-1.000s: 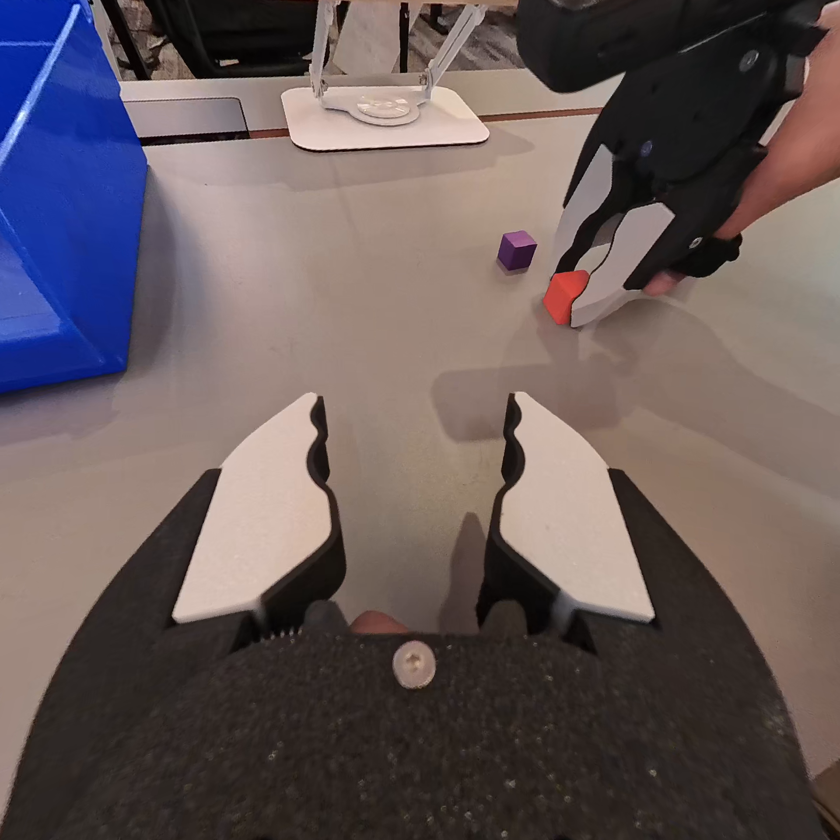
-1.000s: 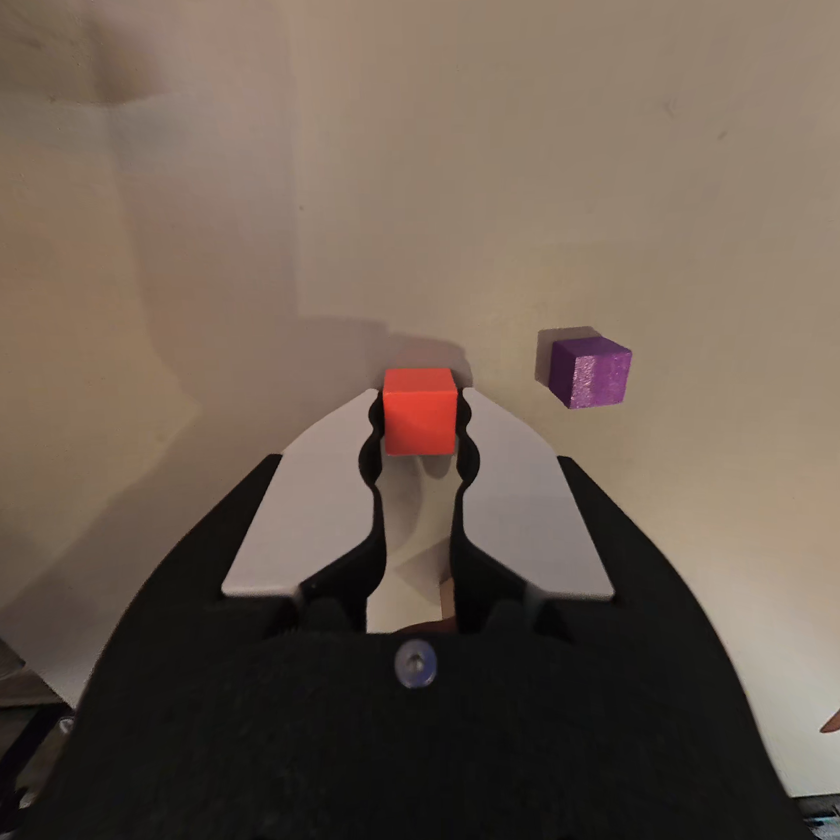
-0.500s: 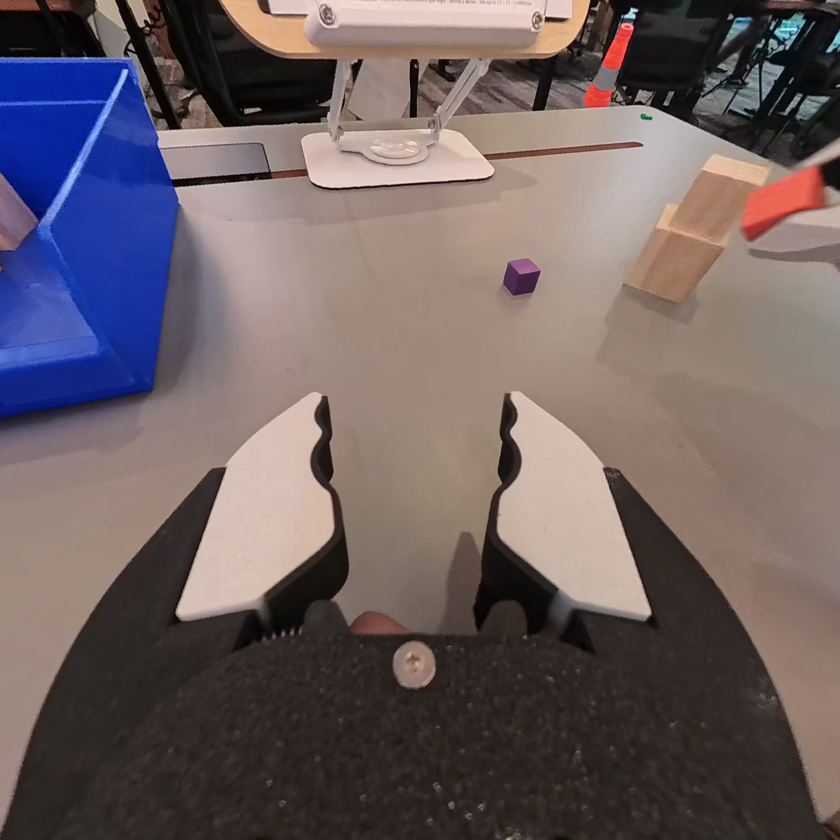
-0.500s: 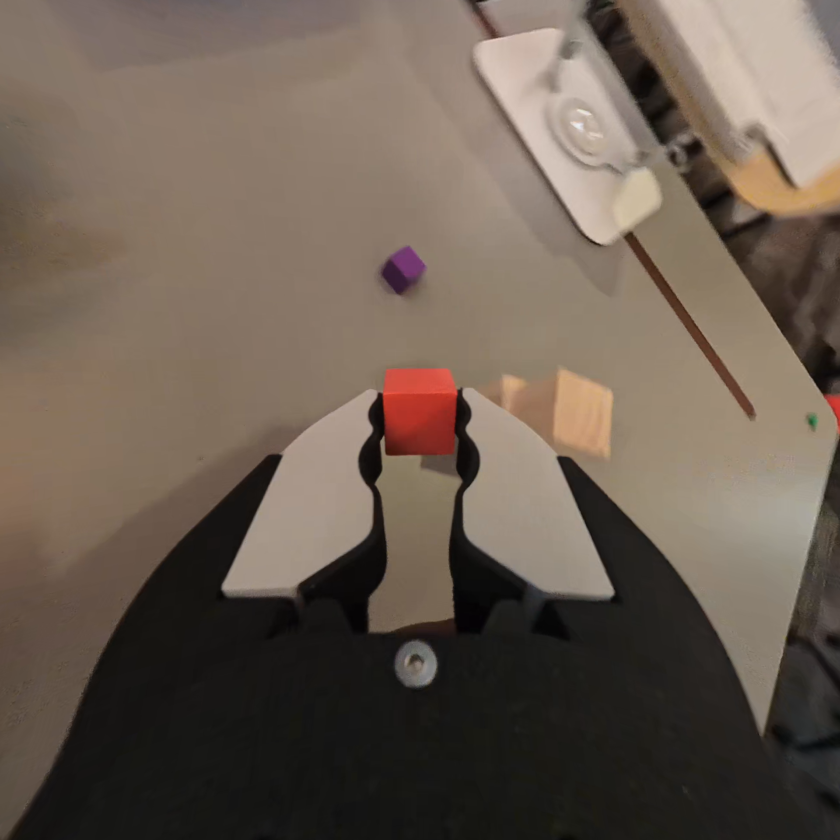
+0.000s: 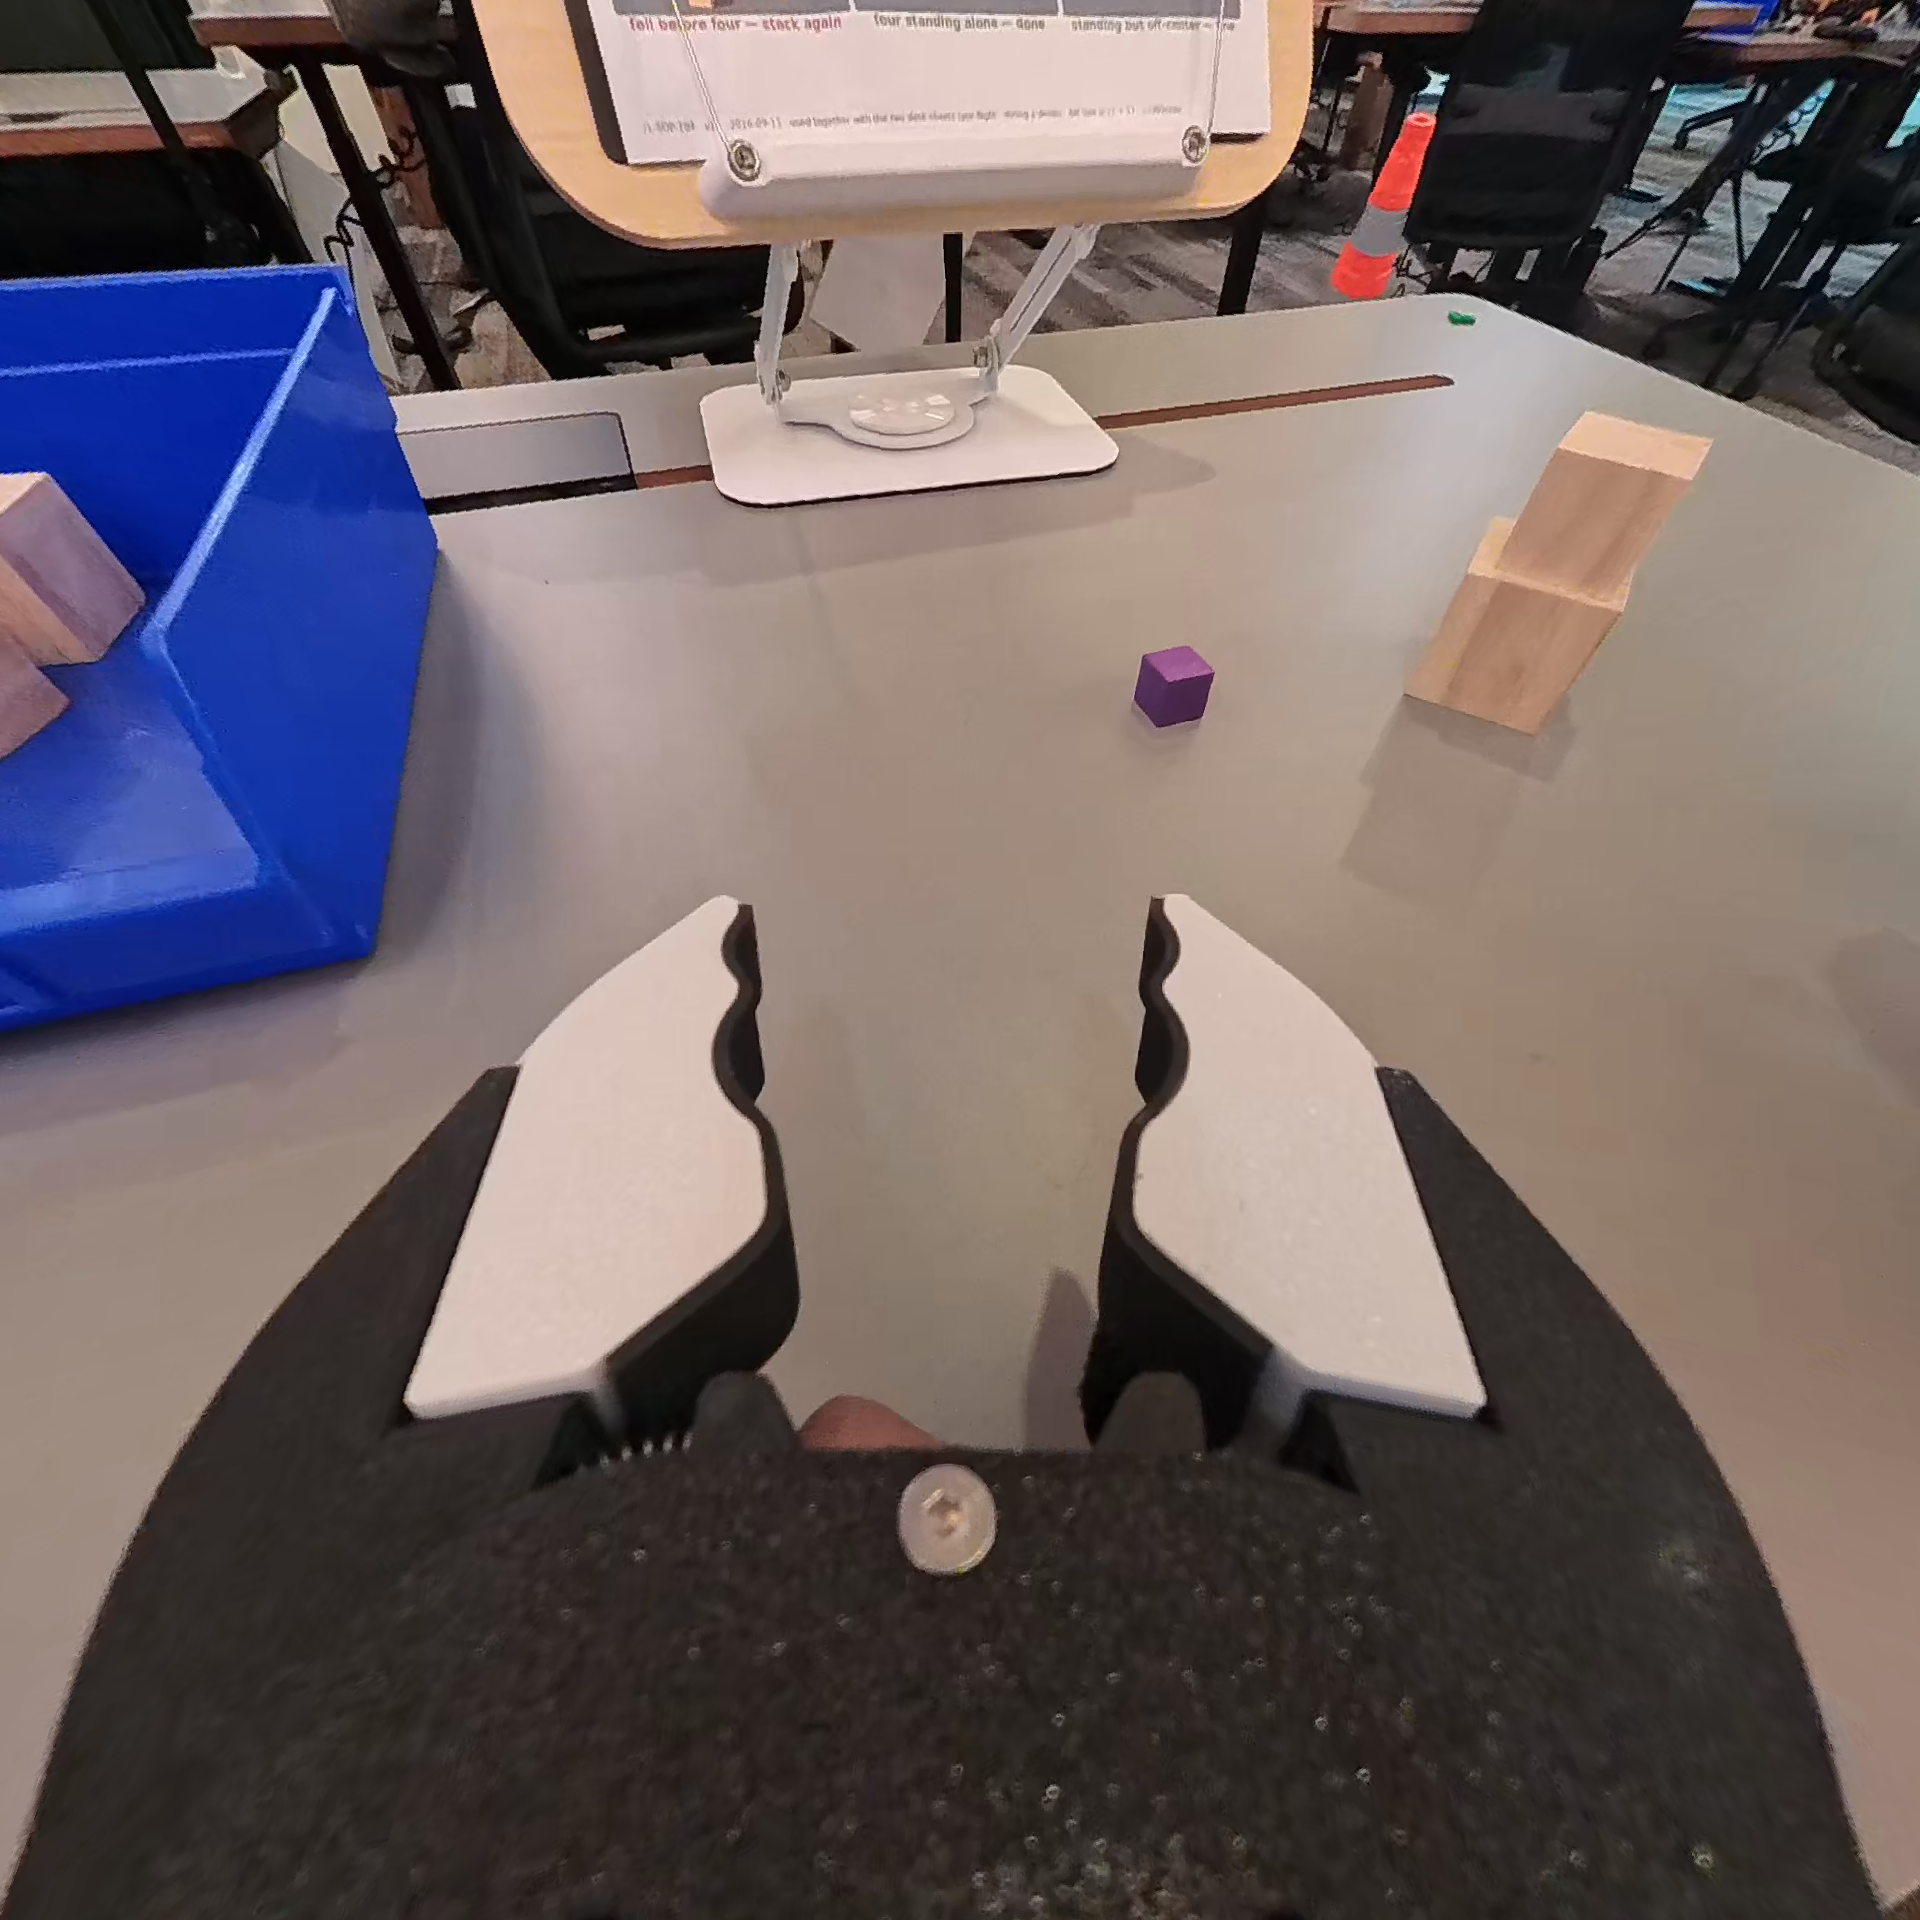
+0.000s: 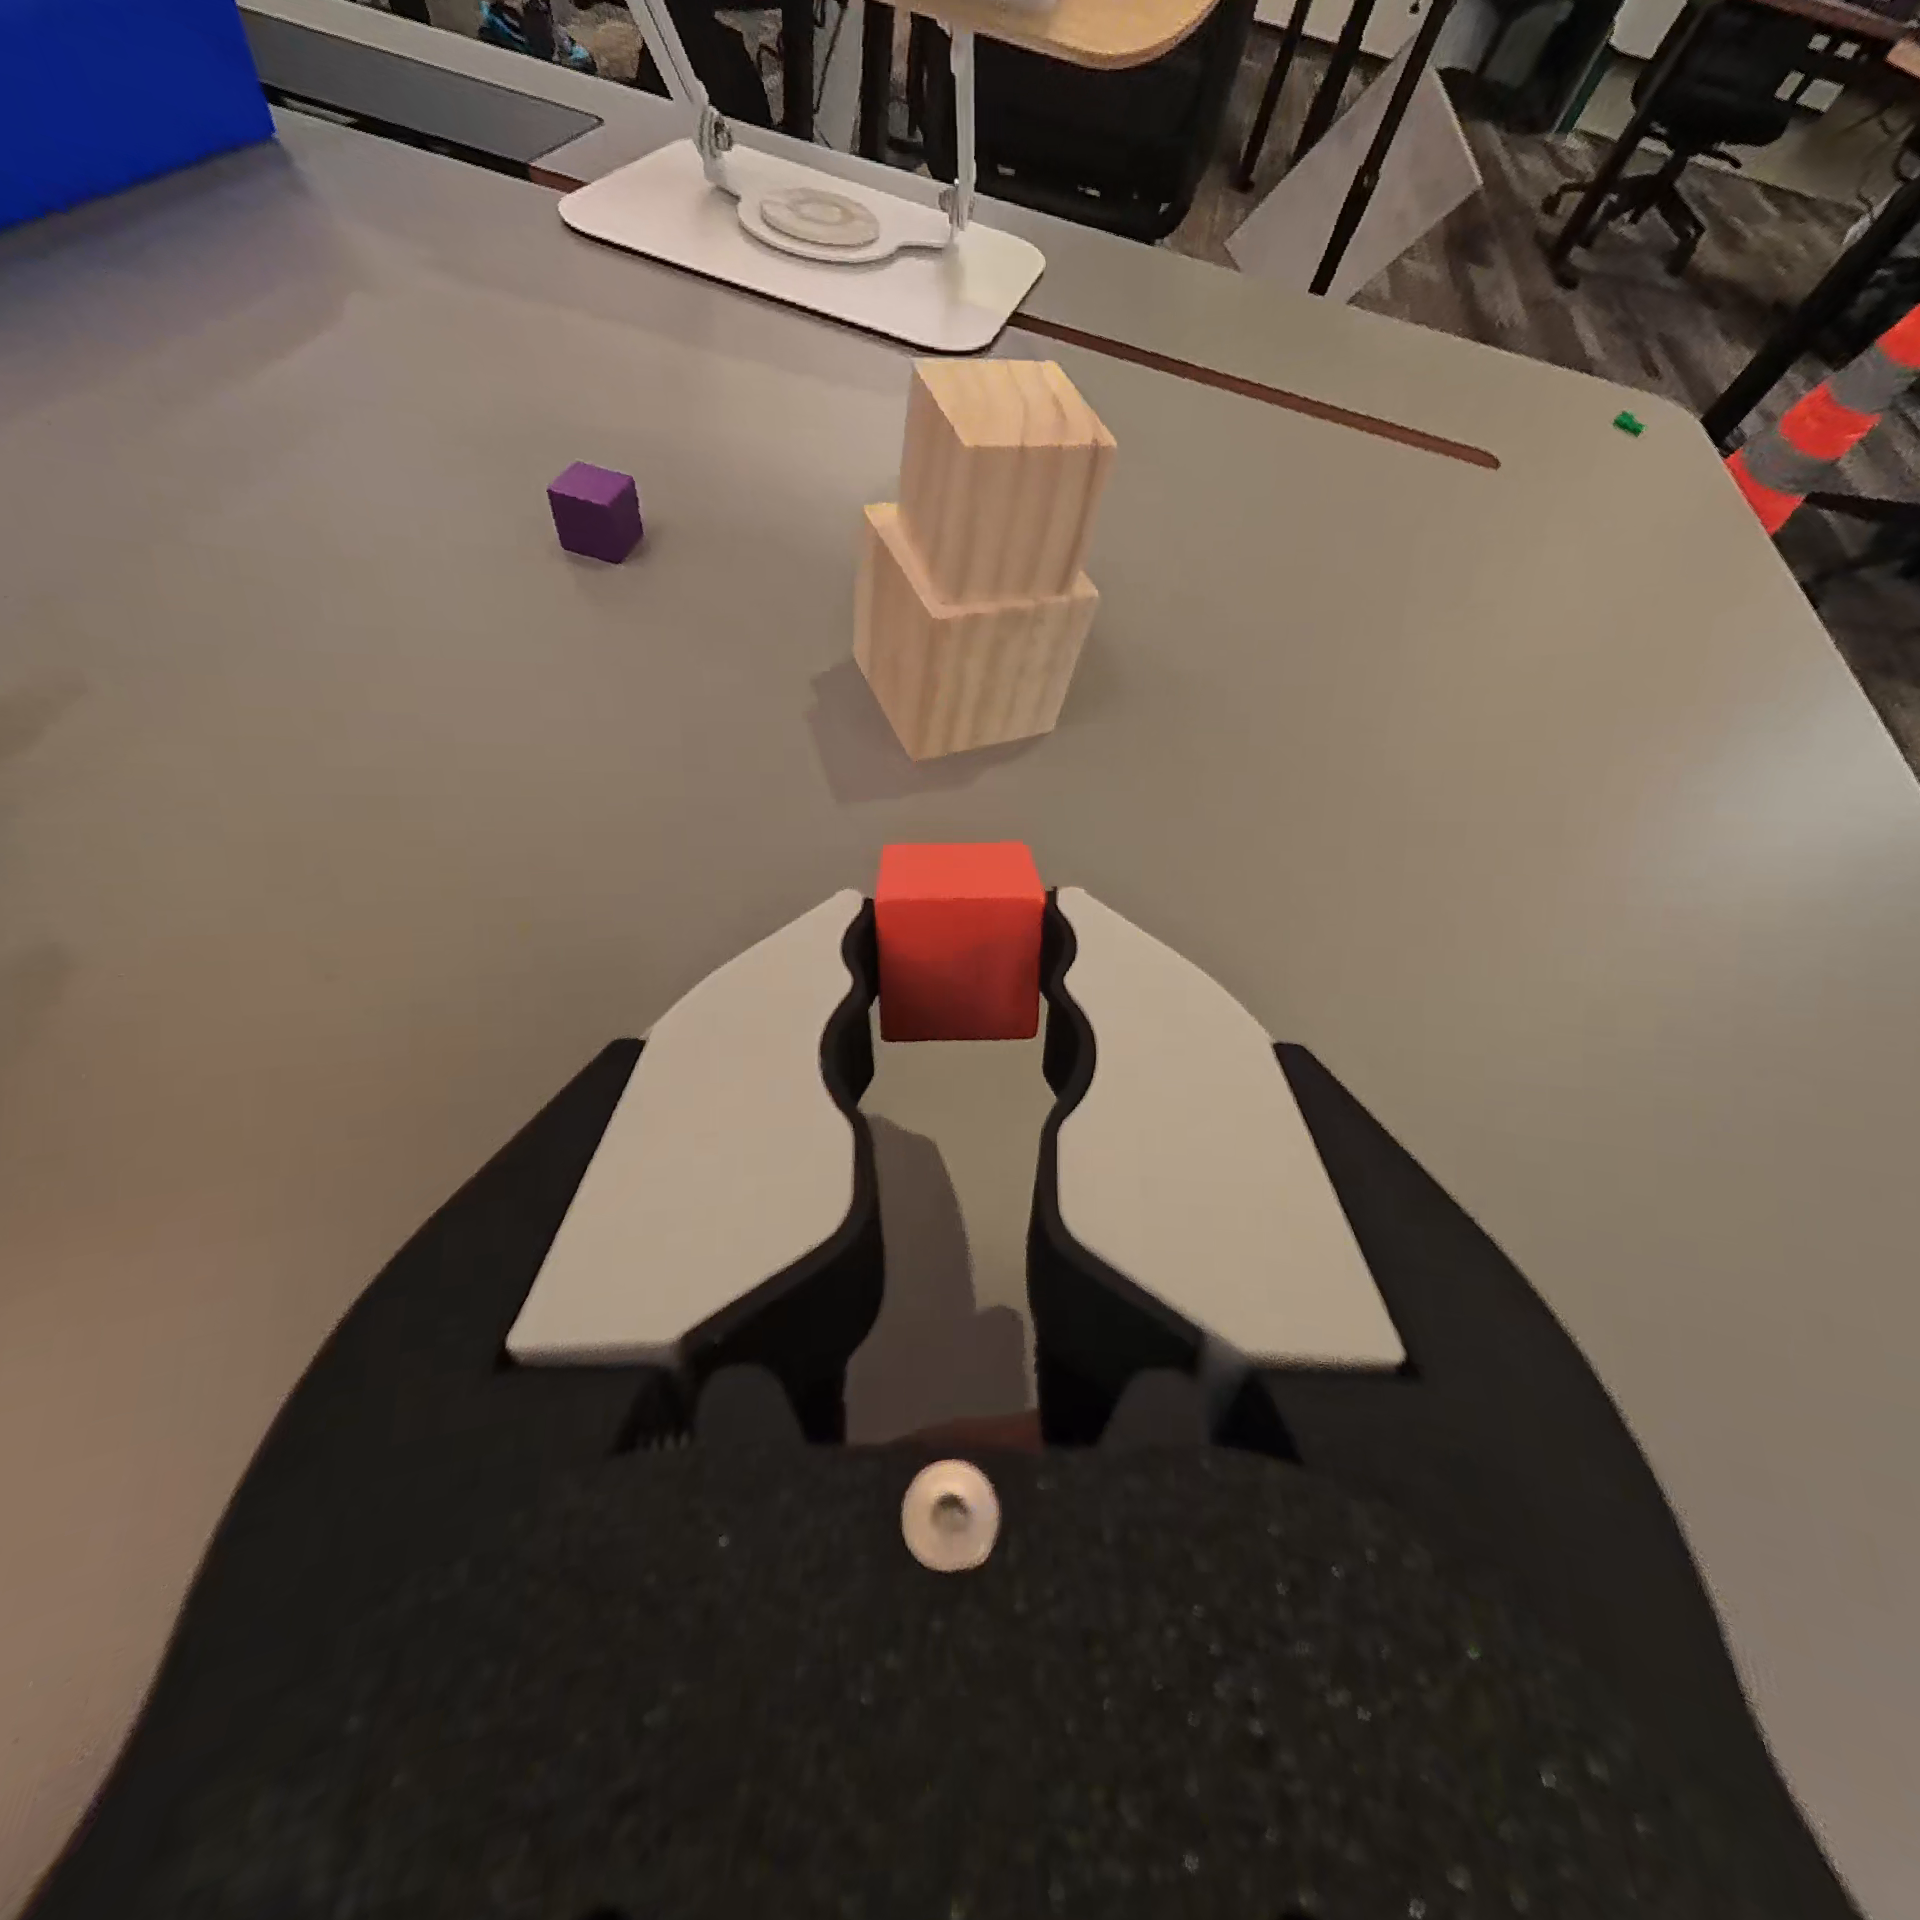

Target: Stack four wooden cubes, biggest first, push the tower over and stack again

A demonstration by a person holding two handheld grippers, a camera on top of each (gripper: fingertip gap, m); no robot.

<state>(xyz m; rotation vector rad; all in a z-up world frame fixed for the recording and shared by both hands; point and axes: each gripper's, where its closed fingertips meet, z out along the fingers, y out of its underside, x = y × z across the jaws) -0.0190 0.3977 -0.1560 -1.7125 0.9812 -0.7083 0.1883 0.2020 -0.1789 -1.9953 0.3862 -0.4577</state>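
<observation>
Right gripper (image 6: 958,914): fingers pinch the red cube (image 6: 958,935) at centre frame, lined up below the two-block wooden stack (image 6: 982,561), likely third tier. Purple cube (image 6: 594,511) waits on the surface (image 6: 312,831), upper left. Left gripper (image 5: 948,935): fingers spread, empty.

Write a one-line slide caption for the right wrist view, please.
Right tongs grip red cube before two stacked wooden cubes; purple cube waits.
</observation>
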